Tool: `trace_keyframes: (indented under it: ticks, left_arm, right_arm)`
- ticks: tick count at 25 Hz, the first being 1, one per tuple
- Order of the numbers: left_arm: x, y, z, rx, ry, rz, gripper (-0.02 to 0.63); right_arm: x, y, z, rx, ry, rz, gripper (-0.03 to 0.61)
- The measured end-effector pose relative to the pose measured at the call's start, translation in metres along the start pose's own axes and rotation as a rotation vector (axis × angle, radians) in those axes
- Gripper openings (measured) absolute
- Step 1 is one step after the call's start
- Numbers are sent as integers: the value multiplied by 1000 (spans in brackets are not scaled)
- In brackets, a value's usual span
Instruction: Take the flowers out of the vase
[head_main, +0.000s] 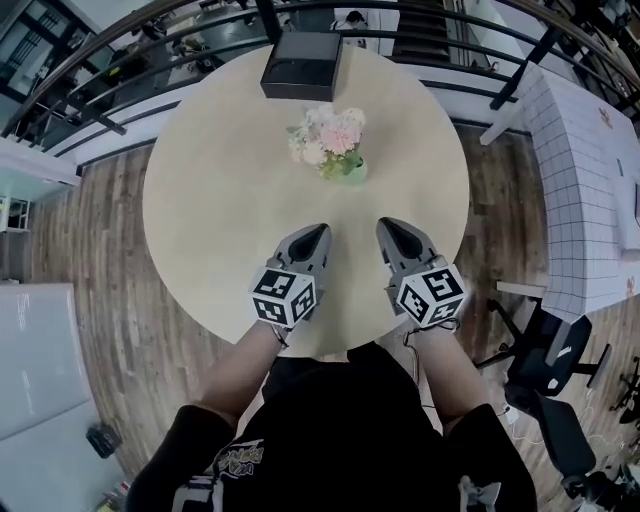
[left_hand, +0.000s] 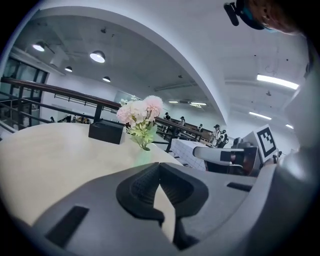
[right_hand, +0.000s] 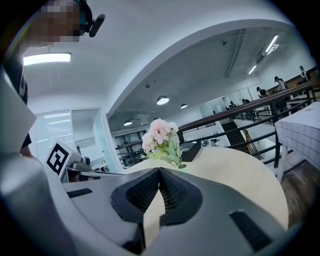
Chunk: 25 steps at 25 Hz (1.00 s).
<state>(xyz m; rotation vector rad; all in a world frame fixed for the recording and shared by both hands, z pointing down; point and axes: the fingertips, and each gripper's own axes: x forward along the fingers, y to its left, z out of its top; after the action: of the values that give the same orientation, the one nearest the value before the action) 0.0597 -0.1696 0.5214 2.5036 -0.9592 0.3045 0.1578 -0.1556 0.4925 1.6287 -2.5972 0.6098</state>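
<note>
round beige table (head_main: 200, 200): vase (head_main: 352, 170) with flowers (head_main: 328, 135) near centre; black box (head_main: 301, 66) at far edge.

Pink flowers (head_main: 330, 135) stand upright in green vase (head_main: 352, 170), mid-table.

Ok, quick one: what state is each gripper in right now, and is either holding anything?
Left gripper: closed, holding nothing.
Right gripper: closed, holding nothing.
</note>
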Motion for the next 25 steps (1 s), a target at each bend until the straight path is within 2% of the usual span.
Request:
trace_keyframes:
  ticks: [13, 22, 25]
  left_arm:
    - [58, 25, 3, -13, -15, 111, 8]
    - [86, 38, 7, -9, -20, 111, 13]
    - [95, 38, 10, -4, -37, 95, 108]
  right_arm:
    - [44, -53, -20, -12, 70, 57, 21]
    - [69, -72, -40, -10, 115, 61, 21]
    - [75, -78, -47, -20, 128, 64, 21]
